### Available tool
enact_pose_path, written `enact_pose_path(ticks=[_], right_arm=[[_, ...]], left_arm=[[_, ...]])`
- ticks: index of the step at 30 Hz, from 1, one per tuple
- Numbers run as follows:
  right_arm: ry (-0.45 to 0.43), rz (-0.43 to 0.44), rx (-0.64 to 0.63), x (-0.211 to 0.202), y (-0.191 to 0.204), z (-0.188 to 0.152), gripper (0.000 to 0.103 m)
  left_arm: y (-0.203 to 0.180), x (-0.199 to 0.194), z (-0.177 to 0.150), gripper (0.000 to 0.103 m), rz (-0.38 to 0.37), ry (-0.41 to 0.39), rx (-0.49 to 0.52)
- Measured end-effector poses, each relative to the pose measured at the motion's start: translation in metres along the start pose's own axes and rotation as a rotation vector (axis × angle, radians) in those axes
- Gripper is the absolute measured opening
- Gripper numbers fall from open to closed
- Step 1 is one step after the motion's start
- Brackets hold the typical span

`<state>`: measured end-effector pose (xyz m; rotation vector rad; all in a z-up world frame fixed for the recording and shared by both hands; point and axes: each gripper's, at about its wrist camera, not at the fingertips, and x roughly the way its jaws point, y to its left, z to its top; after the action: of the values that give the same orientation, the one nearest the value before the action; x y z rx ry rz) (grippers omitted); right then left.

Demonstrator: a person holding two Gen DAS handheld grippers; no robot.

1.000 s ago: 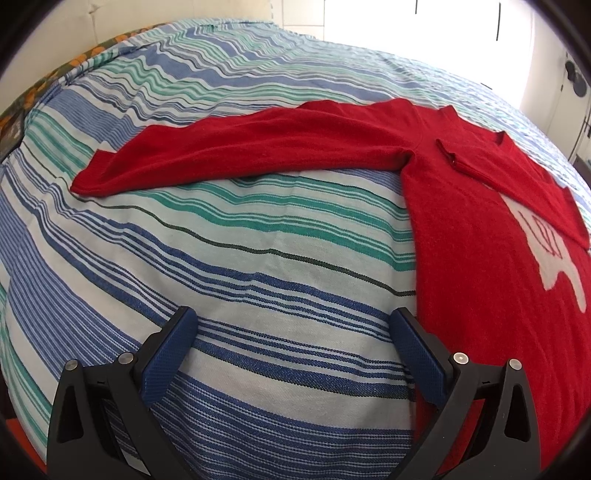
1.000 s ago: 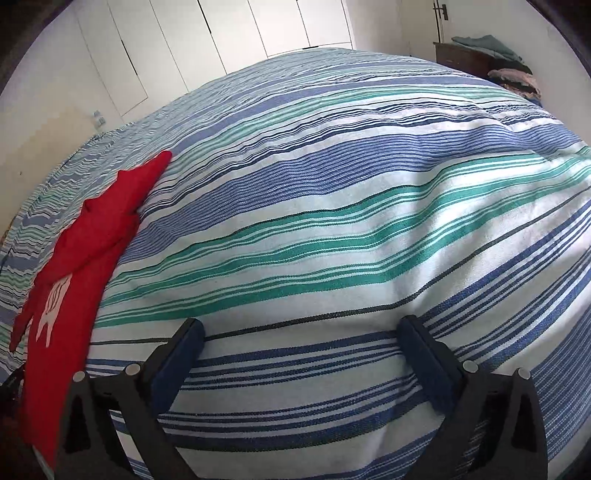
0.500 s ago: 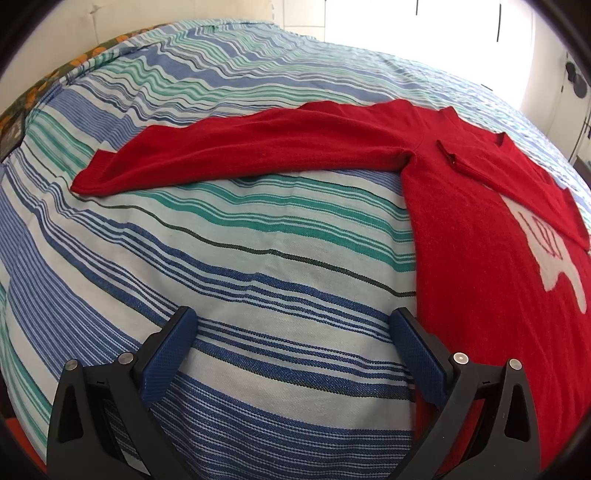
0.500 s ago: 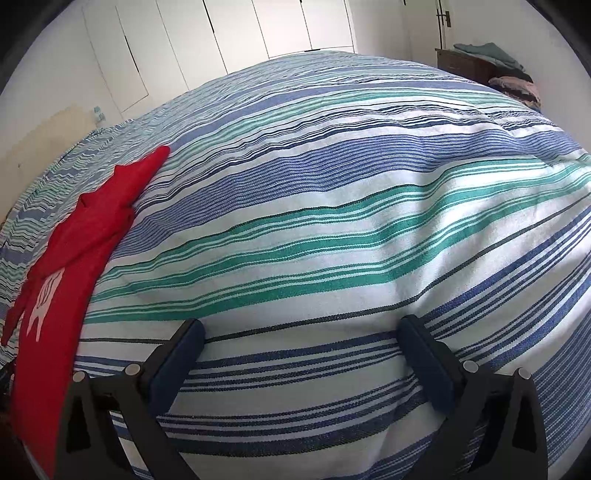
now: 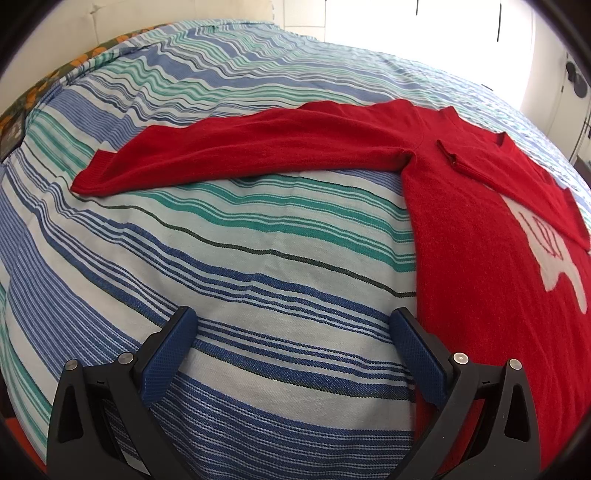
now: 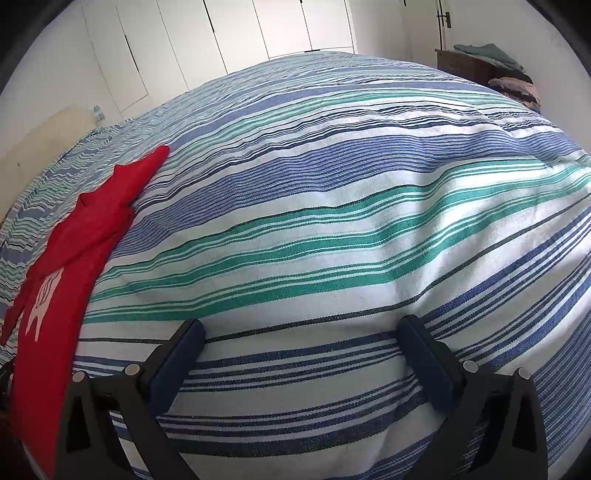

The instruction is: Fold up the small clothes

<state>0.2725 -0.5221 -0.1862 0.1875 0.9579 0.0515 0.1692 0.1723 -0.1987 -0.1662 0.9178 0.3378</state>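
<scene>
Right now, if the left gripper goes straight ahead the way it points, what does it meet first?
Probably the striped bedspread: the left gripper is open above bare cover. The red sweater's sleeve lies further ahead, its body to the right; depth is uncertain.

A home bedroom: a bed under a striped bedspread (image 6: 332, 229), white wardrobe doors (image 6: 258, 33), piled clothes (image 6: 495, 55).

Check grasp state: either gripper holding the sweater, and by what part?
Nothing held. The left gripper and right gripper are both open over the striped bedspread, with only bedspread between their fingers. The red sweater lies flat, ungripped.
</scene>
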Motion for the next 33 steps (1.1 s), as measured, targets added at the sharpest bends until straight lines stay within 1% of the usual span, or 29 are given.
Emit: enact_pose_path(ticks=[9, 11, 13, 15, 16, 19, 20, 21, 22, 23, 25, 26, 27, 29, 30, 31, 33], right_arm=[[0.0, 0.0, 0.0, 0.001, 0.0, 0.0, 0.103], [0.0, 0.0, 0.0, 0.001, 0.001, 0.0, 0.103], [0.0, -0.001, 0.0, 0.001, 0.001, 0.0, 0.103], [0.001, -0.003, -0.002, 0.0, 0.0, 0.0, 0.103], [0.0, -0.002, -0.001, 0.0, 0.0, 0.0, 0.103], [-0.004, 0.003, 0.001, 0.0, 0.0, 0.0, 0.103], [-0.004, 0.004, 0.002, 0.0, 0.0, 0.0, 0.103], [-0.005, 0.005, 0.003, -0.001, 0.0, 0.0, 0.103], [-0.005, 0.004, 0.002, -0.001, 0.0, 0.0, 0.103], [-0.004, 0.002, 0.001, -0.001, 0.0, 0.0, 0.103], [-0.004, 0.0, 0.0, 0.0, 0.0, 0.0, 0.103], [-0.004, 0.0, 0.0, 0.0, 0.0, 0.0, 0.103], [-0.006, 0.002, 0.001, -0.001, 0.0, 0.0, 0.103], [-0.007, 0.0, 0.001, -0.001, 0.0, 0.0, 0.103], [-0.007, 0.0, 0.0, -0.001, 0.0, -0.001, 0.103], [-0.007, 0.0, 0.0, -0.001, 0.0, 0.0, 0.103], [-0.007, -0.003, -0.001, -0.001, 0.0, 0.0, 0.103]], left_arm=[[0.0, 0.0, 0.0, 0.103, 0.0, 0.001, 0.0], [0.001, 0.002, 0.002, 0.103, -0.006, 0.016, -0.007], [0.004, 0.006, 0.006, 0.103, -0.026, 0.061, -0.006], [0.009, 0.011, 0.012, 0.103, -0.062, 0.103, -0.016], [0.013, 0.013, 0.013, 0.103, -0.083, 0.112, -0.032], [0.015, 0.01, 0.015, 0.102, -0.099, 0.114, -0.054], [0.02, 0.005, 0.018, 0.102, -0.108, 0.115, -0.081], [0.027, -0.001, 0.022, 0.101, -0.132, 0.107, -0.128], [0.041, -0.009, 0.029, 0.101, -0.18, 0.089, -0.196], [0.06, -0.016, 0.037, 0.101, -0.227, 0.05, -0.287], [0.107, -0.023, 0.048, 0.101, -0.266, -0.015, -0.479], [0.138, -0.019, 0.049, 0.101, -0.289, -0.032, -0.609], [0.162, -0.011, 0.048, 0.101, -0.313, -0.029, -0.707], [0.212, 0.014, 0.04, 0.095, -0.341, 0.009, -0.907], [0.23, 0.025, 0.037, 0.085, -0.354, 0.023, -0.971], [0.246, 0.036, 0.037, 0.082, -0.388, 0.028, -1.024], [0.261, 0.045, 0.043, 0.081, -0.437, 0.017, -1.066]])
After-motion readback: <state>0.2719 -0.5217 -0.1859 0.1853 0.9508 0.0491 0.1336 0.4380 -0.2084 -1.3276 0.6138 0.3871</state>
